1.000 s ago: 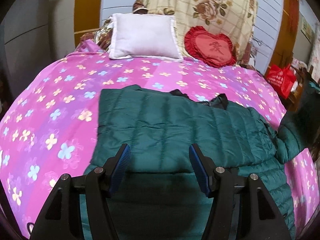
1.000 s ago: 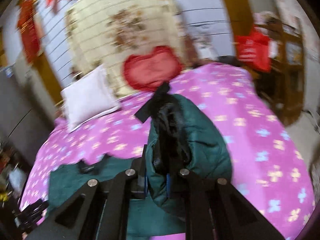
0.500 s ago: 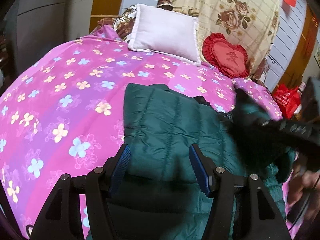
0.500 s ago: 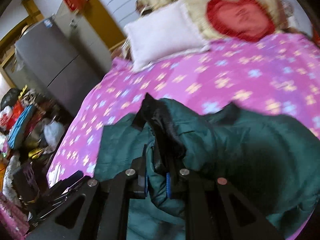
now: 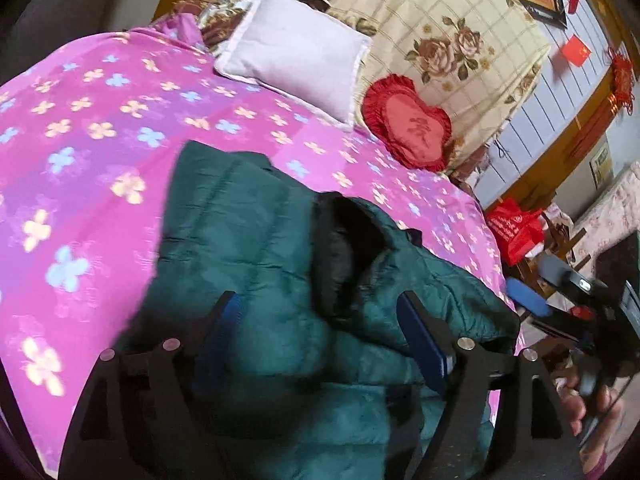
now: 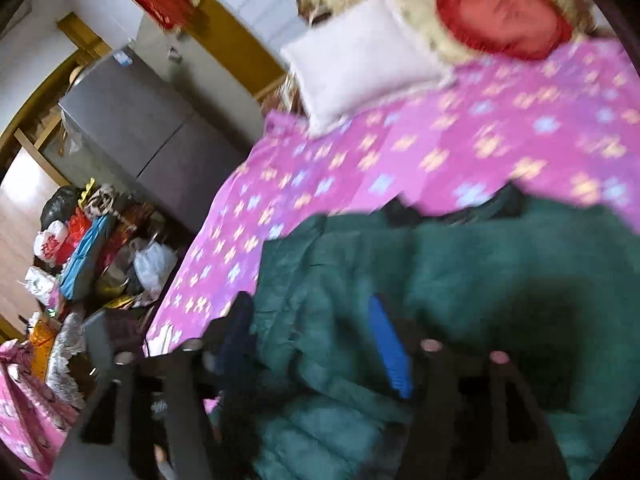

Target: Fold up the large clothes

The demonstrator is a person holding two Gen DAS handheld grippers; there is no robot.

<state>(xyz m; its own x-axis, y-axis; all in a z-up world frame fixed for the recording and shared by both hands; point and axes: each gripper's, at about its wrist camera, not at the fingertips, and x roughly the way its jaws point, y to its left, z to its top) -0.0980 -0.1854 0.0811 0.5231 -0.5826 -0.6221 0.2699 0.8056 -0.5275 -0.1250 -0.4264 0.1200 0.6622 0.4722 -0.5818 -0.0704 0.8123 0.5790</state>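
A dark green quilted jacket [image 5: 248, 240] lies on the pink flowered bedspread [image 5: 80, 128]. One sleeve with a black-lined cuff [image 5: 344, 248] is folded across the jacket's body. My left gripper [image 5: 320, 320] hovers over the near part of the jacket, its jaws opening, with the cloth under the blue pads and not pinched. In the blurred right wrist view, my right gripper [image 6: 312, 336] is over the jacket [image 6: 480, 272], its jaws opening and free of the cloth. The right gripper's blue pad [image 5: 528, 300] and a hand [image 5: 580, 400] show at the right edge of the left wrist view.
A white pillow [image 5: 296, 52], a red heart cushion [image 5: 408, 124] and a rose-print blanket [image 5: 448, 32] sit at the head of the bed. A red bag [image 5: 516, 228] stands beside the bed's right side. A grey cabinet [image 6: 132, 120] and piled bags [image 6: 88, 248] crowd the left side.
The right gripper swung across with the sleeve, laid it over the jacket's body and let go. The left gripper's jaws widened and the view rolled to the left.
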